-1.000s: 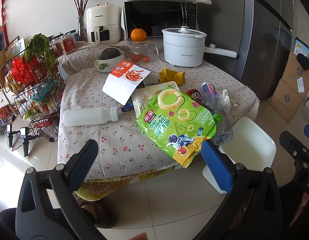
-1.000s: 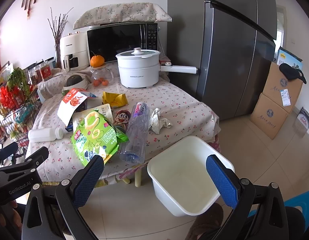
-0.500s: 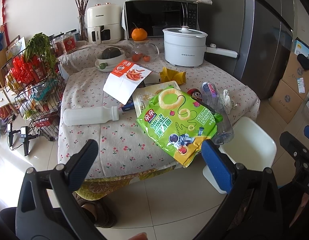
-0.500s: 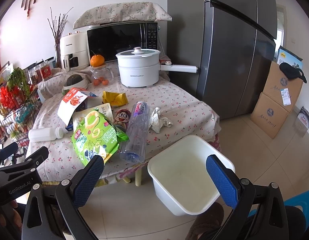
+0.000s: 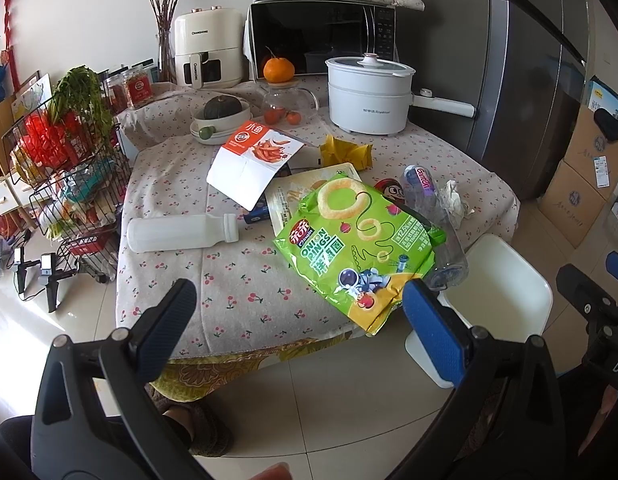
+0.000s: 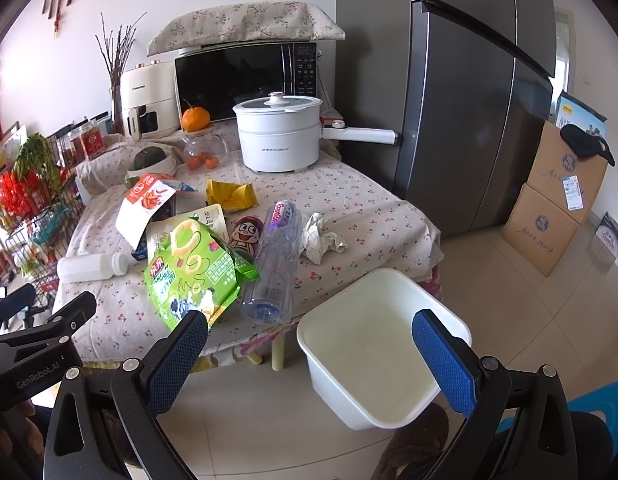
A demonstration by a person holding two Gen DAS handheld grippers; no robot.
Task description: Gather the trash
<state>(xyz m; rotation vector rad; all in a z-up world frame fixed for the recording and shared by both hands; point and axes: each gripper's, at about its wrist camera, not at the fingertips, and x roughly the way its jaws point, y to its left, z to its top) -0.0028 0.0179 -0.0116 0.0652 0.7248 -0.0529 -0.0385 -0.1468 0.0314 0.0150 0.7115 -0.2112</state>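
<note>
Evidently nothing is collected yet; the bin (image 6: 383, 354) stands empty on the floor beside the table (image 5: 229, 280), and all trash lies on the cloth: chip bag (image 5: 357, 248), clear bottle (image 6: 277, 260), white bottle (image 5: 177, 233), carton (image 5: 255, 160), yellow wrapper (image 6: 230, 195), tissue (image 6: 320, 237). Both the left gripper (image 5: 299, 312) and right gripper (image 6: 309, 340) hang short of the table edge, fingers spread wide, holding nothing. The room is a tiled kitchen; fridge (image 6: 469, 100), microwave (image 6: 245, 80) and pot (image 6: 277, 136) stand behind.
</note>
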